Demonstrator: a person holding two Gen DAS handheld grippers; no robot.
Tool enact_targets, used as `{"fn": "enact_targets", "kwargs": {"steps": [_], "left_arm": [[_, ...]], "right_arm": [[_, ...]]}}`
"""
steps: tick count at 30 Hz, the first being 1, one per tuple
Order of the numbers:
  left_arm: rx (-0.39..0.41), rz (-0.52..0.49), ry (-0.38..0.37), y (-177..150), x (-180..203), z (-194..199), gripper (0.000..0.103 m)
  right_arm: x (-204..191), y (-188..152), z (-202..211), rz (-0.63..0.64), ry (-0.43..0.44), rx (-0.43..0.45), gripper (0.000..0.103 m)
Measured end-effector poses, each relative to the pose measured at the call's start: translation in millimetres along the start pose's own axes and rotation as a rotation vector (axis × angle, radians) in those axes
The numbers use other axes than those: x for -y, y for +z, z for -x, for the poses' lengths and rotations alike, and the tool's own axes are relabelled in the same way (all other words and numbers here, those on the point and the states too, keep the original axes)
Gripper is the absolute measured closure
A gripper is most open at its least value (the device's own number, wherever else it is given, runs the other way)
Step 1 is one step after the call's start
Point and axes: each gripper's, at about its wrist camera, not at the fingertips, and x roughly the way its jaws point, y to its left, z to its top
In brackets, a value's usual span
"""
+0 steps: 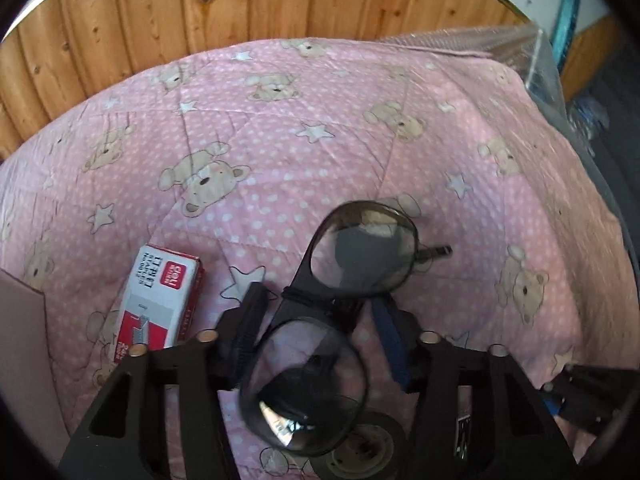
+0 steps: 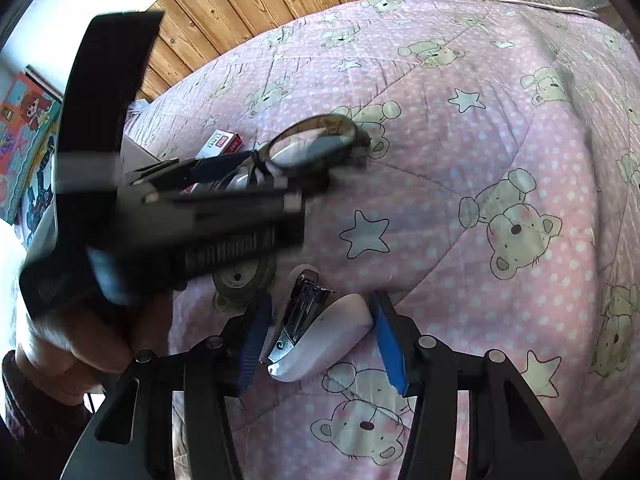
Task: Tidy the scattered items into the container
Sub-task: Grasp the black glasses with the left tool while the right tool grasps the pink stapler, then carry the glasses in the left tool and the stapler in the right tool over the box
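Observation:
My left gripper [image 1: 320,300] is shut on a pair of black-framed glasses [image 1: 362,248] at the bridge and holds them above the pink bear quilt [image 1: 280,132]. The glasses also show in the right wrist view [image 2: 312,148]. A red and white staple box [image 1: 160,300] lies on the quilt to the left; it also shows in the right wrist view [image 2: 222,142]. My right gripper [image 2: 320,320] is open, its blue pads on either side of a white stapler [image 2: 316,336] lying on the quilt. A roll of tape [image 1: 360,452] lies below the left gripper.
A cardboard box flap [image 1: 20,320] shows at the left edge. A wooden plank wall [image 1: 240,0] stands behind the bed. A clear plastic sheet [image 1: 520,44] lies at the far right corner. The tape roll [image 2: 240,276] lies next to the stapler.

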Motion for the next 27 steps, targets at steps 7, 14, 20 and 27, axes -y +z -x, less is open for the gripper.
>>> {"fn": "enact_targets", "kwargs": {"steps": [7, 14, 20, 27], "left_arm": [[0.027, 0.104, -0.014, -12.0, -3.2, 29.2, 0.059], [0.076, 0.151, 0.005, -25.4, -8.3, 84.1, 0.059], [0.114, 0.18, 0.013, -47.9, -15.1, 137.8, 0.059], [0.149, 0.254, -0.019, -93.4, -29.5, 181.7, 0.059]], "right_arm": [[-2.9, 1.1, 5.4, -0.008, 0.018, 0.015, 0.053], [-19.4, 1.6, 20.1, 0.011, 0.042, 0.048, 0.053], [-17.4, 16.3, 27.1, 0.033, 0.065, 0.069, 0.053], [-49.2, -10.7, 48.1, 0.089, 0.088, 0.102, 0.053]]}}
